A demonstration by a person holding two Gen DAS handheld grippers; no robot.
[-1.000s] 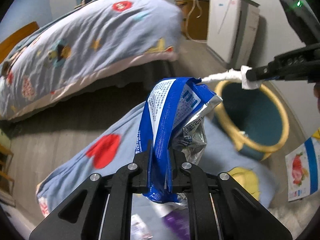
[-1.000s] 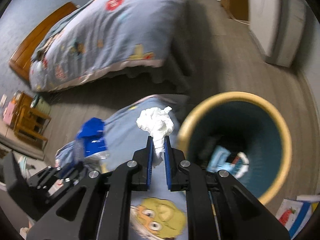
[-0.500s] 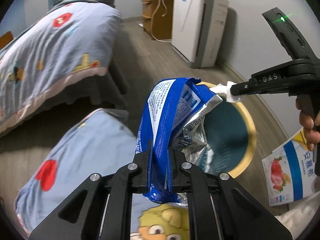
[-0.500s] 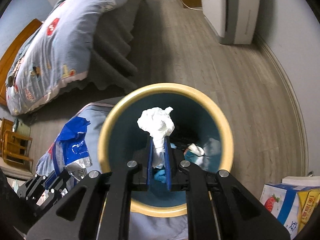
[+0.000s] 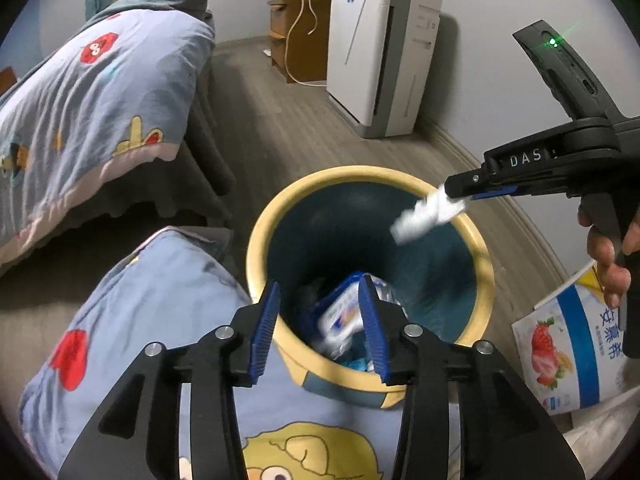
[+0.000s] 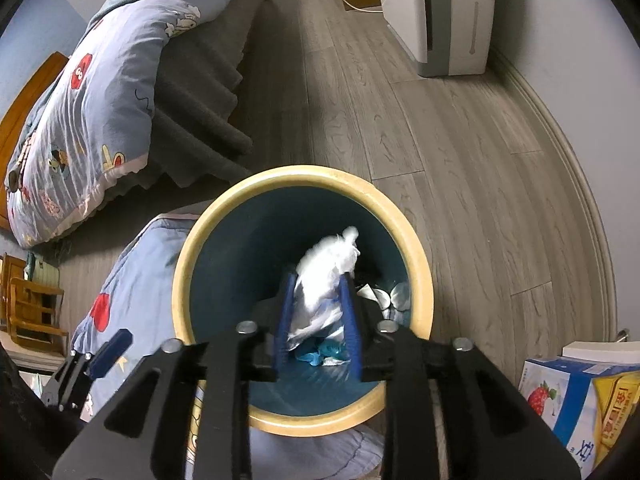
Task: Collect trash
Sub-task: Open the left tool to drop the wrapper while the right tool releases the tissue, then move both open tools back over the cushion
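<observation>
Both grippers hang over the round bin point(image 5: 256, 248), yellow-rimmed and dark teal inside, which stands on the grey wood floor point(image 6: 460, 128) against a blue cartoon-print cushion point(image 5: 152, 292). The left gripper point(image 5: 320, 320) has just been opening: its blue-padded jaws stand apart with nothing between them, and the blue snack wrapper point(image 5: 340, 316) lies down in the bin among other scraps. The right gripper point(image 6: 318, 316) has also just been opening, pointing steeply down into the bin's mouth. The white tissue wad point(image 6: 326, 276) sits between its pads, blurred in both views. Whether the pads touch its sides I cannot tell, but they are spread and not pressing it. From the left side the wad looks to be hanging off the right gripper's tips above the far part of the bin. A person's fingers point(image 5: 608, 256) wrap the right gripper's handle. Beside the bin, to the right, lies a white and blue package point(image 5: 568, 344) with a strawberry on it. A bed point(image 6: 92, 100) with a blue printed quilt stands across the floor, and a white appliance point(image 5: 380, 52) stands by the wall.
</observation>
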